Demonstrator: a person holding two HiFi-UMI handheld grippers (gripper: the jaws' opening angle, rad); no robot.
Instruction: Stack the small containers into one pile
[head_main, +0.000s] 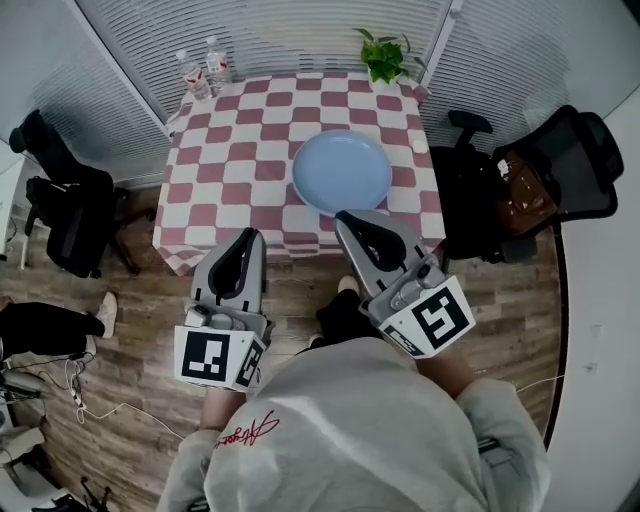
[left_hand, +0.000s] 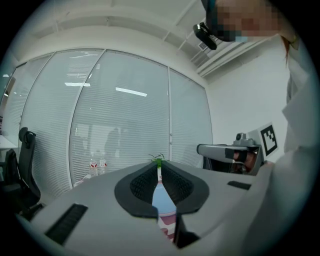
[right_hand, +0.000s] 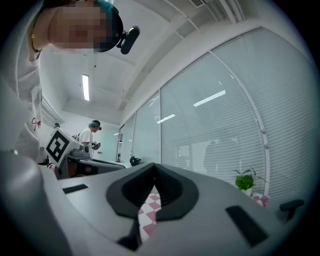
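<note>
Both the left gripper and the right gripper have their jaws closed together and hold nothing, short of the table. On its checked cloth sits 1 blue round dish. It may be containers already nested into 1 pile, or a single piece; I cannot tell.

near edge of checkered table open for entry, left half bare, blue plate fills centre-right, water bottles block far-left corner, potted plant far-right corner, office chairs flank both sides
</note>
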